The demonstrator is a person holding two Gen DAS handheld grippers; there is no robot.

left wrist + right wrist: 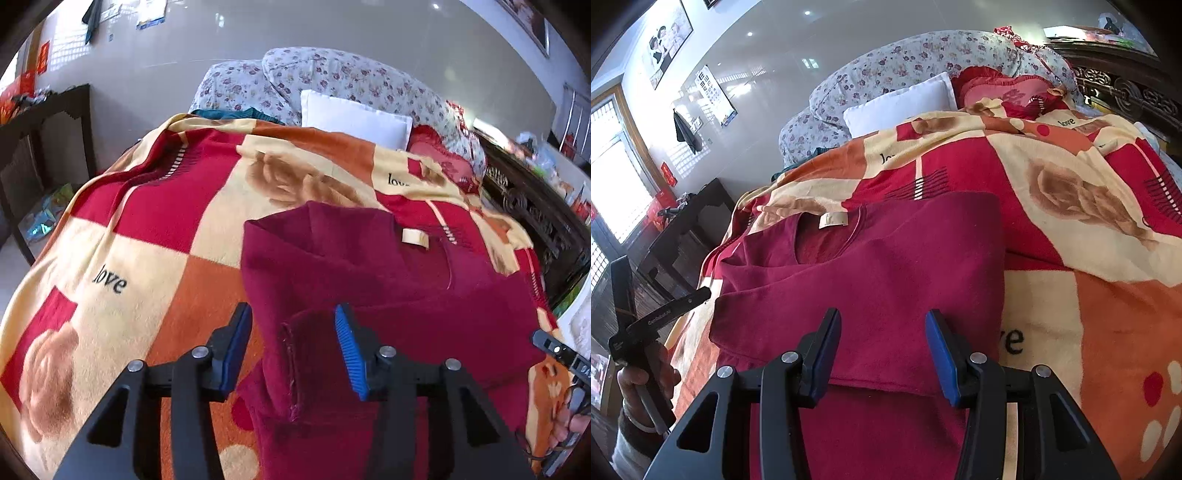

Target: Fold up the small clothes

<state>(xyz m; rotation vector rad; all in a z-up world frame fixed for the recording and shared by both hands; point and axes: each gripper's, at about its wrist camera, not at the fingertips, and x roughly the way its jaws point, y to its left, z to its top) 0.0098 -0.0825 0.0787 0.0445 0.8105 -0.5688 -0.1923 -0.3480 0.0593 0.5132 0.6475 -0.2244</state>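
A dark red knit top [369,280] lies on a patterned blanket [155,236], partly folded, with its neckline and beige label [415,236] facing up. My left gripper [293,325] is open, its blue pads on either side of a folded sleeve cuff [291,369] at the near edge. In the right wrist view the same top [886,266] lies flat with its label [833,220] at the far end. My right gripper [882,328] is open and empty over the folded near edge. The left gripper's body [661,314] shows at far left.
The blanket [1089,258] covers a bed, with a white pillow [354,118], a floral quilt [332,77] and a red cushion [1004,92] at its head. A dark wooden table [44,140] stands to the left and a carved headboard [1126,92] to the right.
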